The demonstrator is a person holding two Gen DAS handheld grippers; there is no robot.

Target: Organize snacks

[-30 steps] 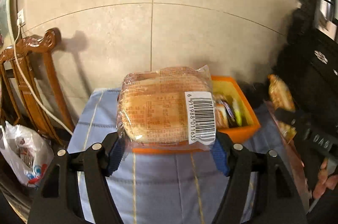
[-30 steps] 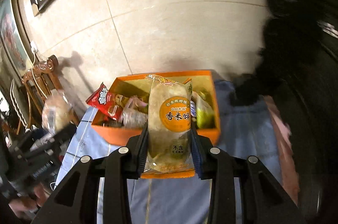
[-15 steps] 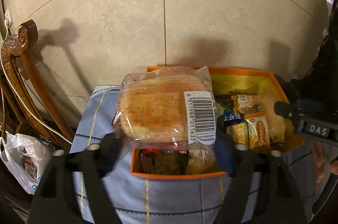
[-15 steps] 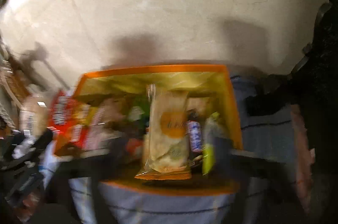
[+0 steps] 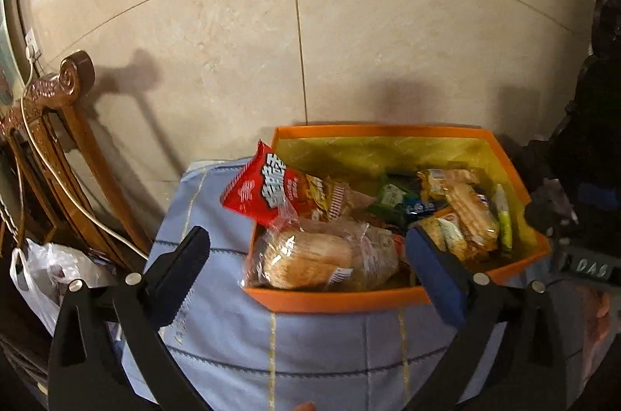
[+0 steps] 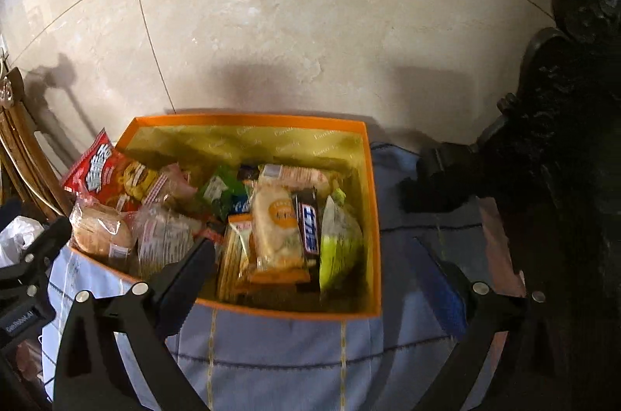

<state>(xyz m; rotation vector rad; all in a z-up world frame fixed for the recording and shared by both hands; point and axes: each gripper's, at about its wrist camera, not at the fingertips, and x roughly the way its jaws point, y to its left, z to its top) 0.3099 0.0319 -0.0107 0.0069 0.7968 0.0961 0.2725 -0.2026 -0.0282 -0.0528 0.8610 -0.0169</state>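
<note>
Two grippers stand over the orange box (image 5: 333,298), and we treat this step as the release and clear-out. Our left gripper (image 5: 306,263) has its jaws spread wide with nothing pressed between the pads; the bread pack (image 5: 326,255) lies inside the box against its near wall, below and between the fingers but free of them. Our right gripper (image 6: 322,271) is likewise fully spread and empty; the rice cracker pack (image 6: 277,228) lies flat in the box, near its middle, beyond the left finger and clear of both. To finish well, we judge it best to lift each gripper straight away from the box with jaws kept wide, so that no pad snags a wrapper. The red bag (image 5: 260,189) leans over the box's far left corner and could tip out if brushed.
</note>
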